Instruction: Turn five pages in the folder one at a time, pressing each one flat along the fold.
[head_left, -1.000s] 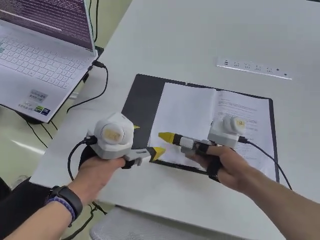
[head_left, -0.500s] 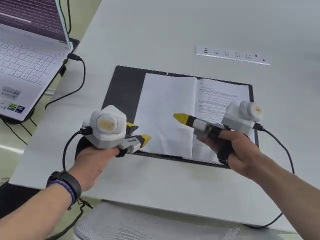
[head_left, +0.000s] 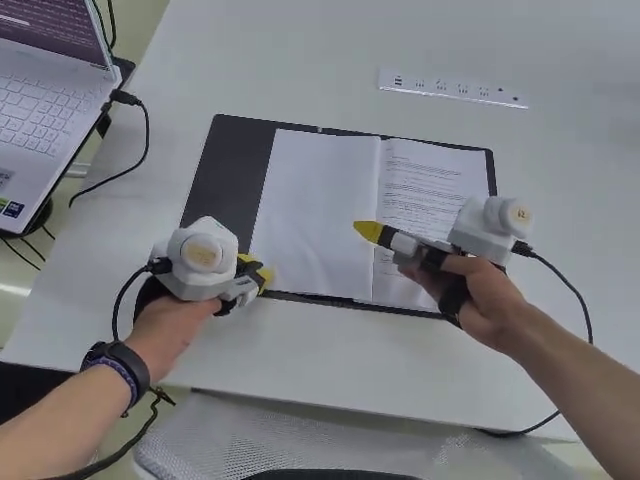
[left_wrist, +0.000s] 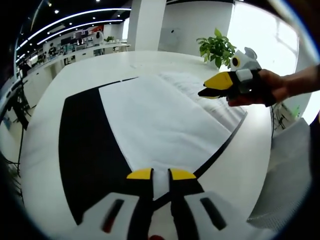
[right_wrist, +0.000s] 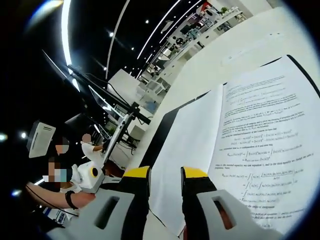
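Head view: the folder (head_left: 225, 170) lies open and flat on the white counter (head_left: 330, 60), its black cover bare at the left. It holds a blank-faced page (head_left: 315, 205) left of its fold (head_left: 378, 215) and a printed page (head_left: 430, 185) right of it, both lying flat. My right hand-held gripper (head_left: 366, 231) hovers just above the fold at the folder's near half, jaws parted and grasping nothing; I judge it placed to press along the fold or to pick up the next sheet. My left hand-held gripper (head_left: 252, 273) sits at the folder's near edge by the blank page's corner, probably to steady it. Its jaws show a narrow slit, and I cannot tell whether they pinch the paper.
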